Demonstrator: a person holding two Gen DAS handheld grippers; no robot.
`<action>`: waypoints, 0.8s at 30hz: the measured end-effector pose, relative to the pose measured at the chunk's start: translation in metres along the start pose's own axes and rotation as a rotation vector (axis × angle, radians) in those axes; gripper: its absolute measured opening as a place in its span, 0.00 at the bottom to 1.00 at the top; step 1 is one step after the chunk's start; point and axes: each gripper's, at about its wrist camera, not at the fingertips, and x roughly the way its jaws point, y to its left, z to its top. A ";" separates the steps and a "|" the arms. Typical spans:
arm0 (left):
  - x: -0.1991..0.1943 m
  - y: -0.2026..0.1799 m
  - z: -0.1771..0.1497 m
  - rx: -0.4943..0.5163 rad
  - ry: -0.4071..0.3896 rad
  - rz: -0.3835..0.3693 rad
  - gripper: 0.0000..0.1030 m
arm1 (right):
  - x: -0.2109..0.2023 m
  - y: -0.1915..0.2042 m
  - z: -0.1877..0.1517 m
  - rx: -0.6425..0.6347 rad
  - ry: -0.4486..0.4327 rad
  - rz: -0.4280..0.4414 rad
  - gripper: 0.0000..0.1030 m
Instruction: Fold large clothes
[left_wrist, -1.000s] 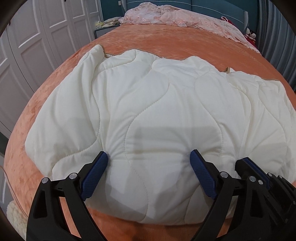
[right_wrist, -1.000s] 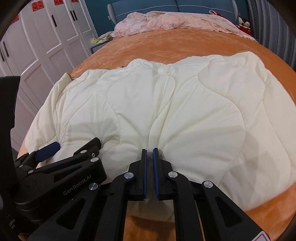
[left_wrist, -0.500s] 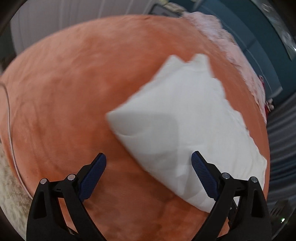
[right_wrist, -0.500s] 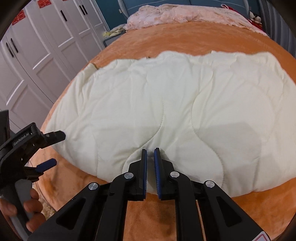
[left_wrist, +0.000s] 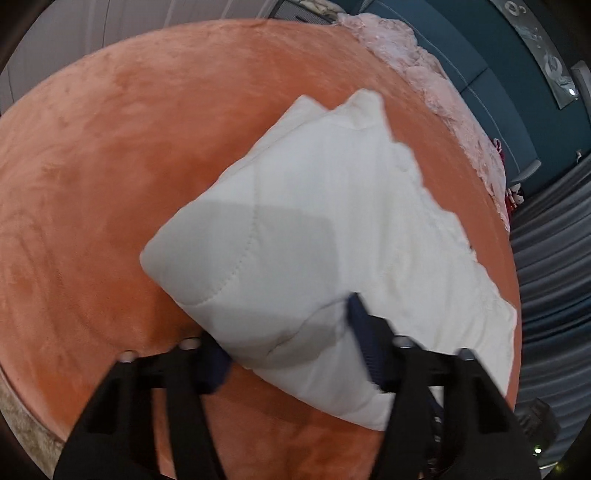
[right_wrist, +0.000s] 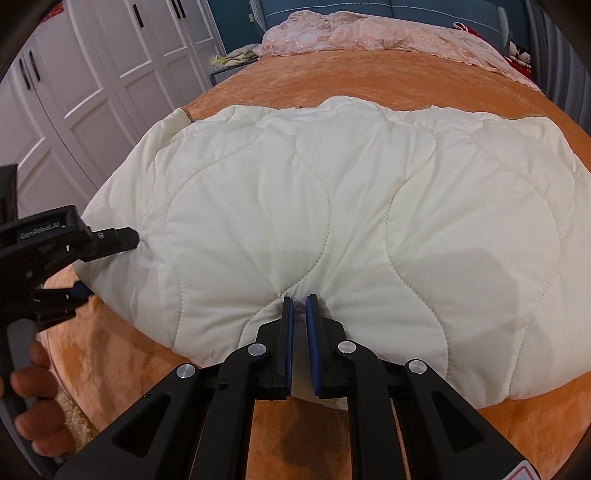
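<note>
A: Cream quilted fabric fills both views: one padded garment (right_wrist: 332, 221), folded, lying on an orange plush bed cover (right_wrist: 369, 74). How many tools are there?

B: Two. The right tool (right_wrist: 299, 306) sits at the garment's near edge, its blue pads almost together with a thin pinch of the cream fabric between them. The left tool (left_wrist: 288, 332) is at the garment's left corner; its jaws have just been closing, and the corner now bulges between the two blue pads, gripped.

A: Any writing?

B: One label only. In the right wrist view, the left tool's black body (right_wrist: 55, 236) carries "GenRobot.AI" in pale letters. A sticker shows at the right tool's bottom corner, too cropped to read.

A: What else can be counted?

B: One hand (right_wrist: 33, 398) wrapped round the left tool's grey handle. One pink lacy cover (right_wrist: 369, 33) bunched at the head of the bed. White wardrobe doors (right_wrist: 92, 81) stand at the left, with four dark handles in view.
</note>
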 end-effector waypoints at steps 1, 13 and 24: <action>-0.003 -0.005 0.000 0.016 -0.009 0.002 0.32 | -0.003 -0.001 0.001 0.012 0.002 0.006 0.10; -0.078 -0.077 0.000 0.176 -0.115 -0.152 0.16 | -0.029 -0.031 -0.016 0.106 -0.007 0.010 0.03; -0.092 -0.204 -0.056 0.501 -0.104 -0.263 0.15 | -0.096 -0.058 -0.020 0.102 -0.140 0.035 0.07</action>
